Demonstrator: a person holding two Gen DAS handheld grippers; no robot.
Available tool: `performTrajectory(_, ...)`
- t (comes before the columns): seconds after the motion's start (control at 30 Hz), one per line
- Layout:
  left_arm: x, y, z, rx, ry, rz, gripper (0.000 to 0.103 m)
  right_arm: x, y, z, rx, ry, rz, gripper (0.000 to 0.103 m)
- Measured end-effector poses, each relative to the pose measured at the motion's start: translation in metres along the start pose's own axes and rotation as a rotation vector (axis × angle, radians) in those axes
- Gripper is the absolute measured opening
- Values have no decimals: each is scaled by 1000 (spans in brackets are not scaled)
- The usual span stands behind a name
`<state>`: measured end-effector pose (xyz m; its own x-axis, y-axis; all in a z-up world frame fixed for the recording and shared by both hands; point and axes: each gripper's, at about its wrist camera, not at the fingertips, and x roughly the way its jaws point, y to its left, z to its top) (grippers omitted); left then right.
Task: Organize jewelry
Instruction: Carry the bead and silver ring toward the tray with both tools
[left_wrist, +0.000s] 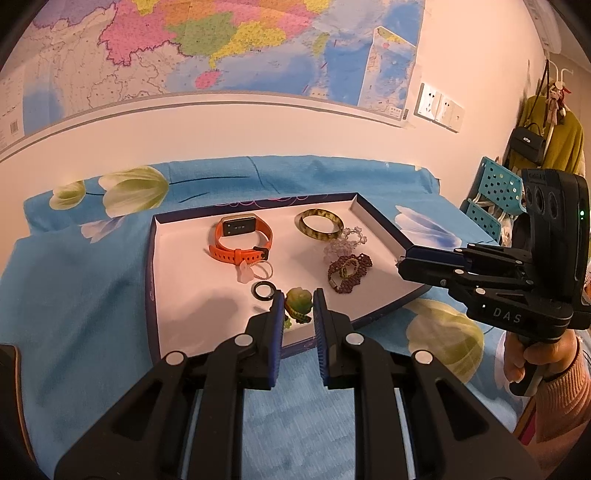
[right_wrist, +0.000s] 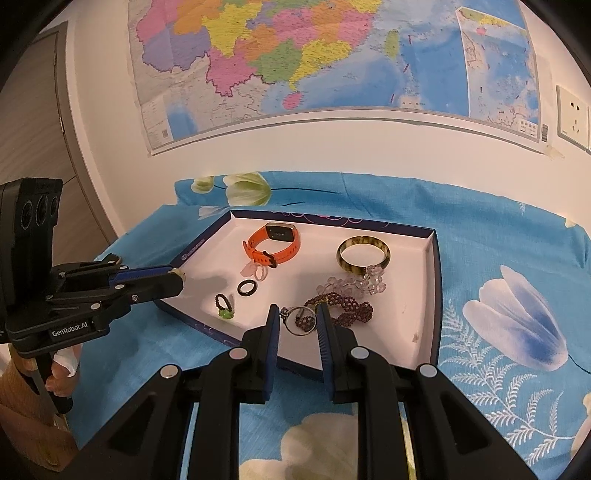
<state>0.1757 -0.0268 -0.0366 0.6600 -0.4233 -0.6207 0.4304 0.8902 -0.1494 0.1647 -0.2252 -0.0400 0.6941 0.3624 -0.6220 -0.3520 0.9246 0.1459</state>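
A dark-rimmed white tray (left_wrist: 255, 206) (right_wrist: 437, 295) lies on a blue flowered cloth. In it are an orange watch (left_wrist: 240, 240) (right_wrist: 275, 243), a mottled bangle (left_wrist: 320, 238) (right_wrist: 387, 254), a clear crystal bracelet (left_wrist: 343, 245) (right_wrist: 354, 282), a maroon beaded bracelet (left_wrist: 354, 277) (right_wrist: 351, 308), a black ring (left_wrist: 255, 290) (right_wrist: 239, 287) and a beaded loop with a green flower (right_wrist: 225, 314). My left gripper (left_wrist: 299, 304) (right_wrist: 177, 280) hovers over the tray's near left part, shut on a small pale green ornament (left_wrist: 299, 297). Over the near right part, my right gripper (right_wrist: 297, 315) (left_wrist: 402, 264) is shut on a silver ring (right_wrist: 308, 330).
A pink piece on a thin loop (left_wrist: 245, 273) (right_wrist: 253, 271) sits in front of the watch. A wall with a map rises behind the cloth. A blue perforated basket (left_wrist: 498, 188) and hanging clothes stand at the right. A person's hand (left_wrist: 517, 365) holds each gripper handle.
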Motion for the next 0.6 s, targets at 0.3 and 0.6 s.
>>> performTrajectory(0.3,8,2,4,-3,3,11,16,5,-1,2,4,-2,-2,19)
performTrajectory(0.6,13,3,8,0,2,16,16,12,-5,6,15,1,-3,19)
